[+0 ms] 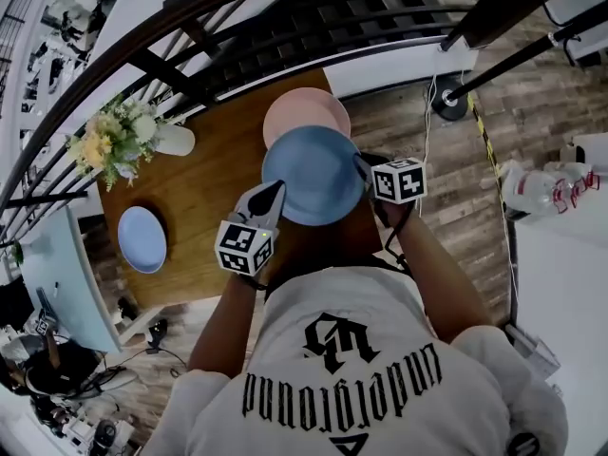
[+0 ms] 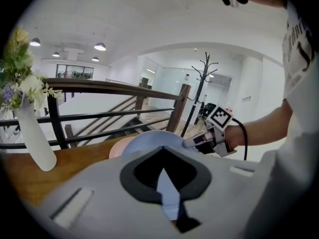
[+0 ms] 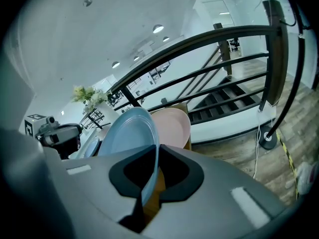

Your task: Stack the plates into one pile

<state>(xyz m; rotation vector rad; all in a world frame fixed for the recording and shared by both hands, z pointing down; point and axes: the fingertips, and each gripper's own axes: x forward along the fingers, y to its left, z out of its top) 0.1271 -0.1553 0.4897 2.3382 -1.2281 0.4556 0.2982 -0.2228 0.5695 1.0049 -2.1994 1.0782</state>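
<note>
While large blue plate (image 1: 312,174) was held over wooden table (image 1: 204,188), opposite rim edges were clamped by left gripper (image 1: 274,192) and right gripper (image 1: 362,166); pink plate (image 1: 306,112) partly covered; small blue plate (image 1: 142,238) well apart.

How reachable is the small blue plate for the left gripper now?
Probably not yet: the left gripper is shut on the large blue plate. Path to the small blue plate looks clear.
</note>
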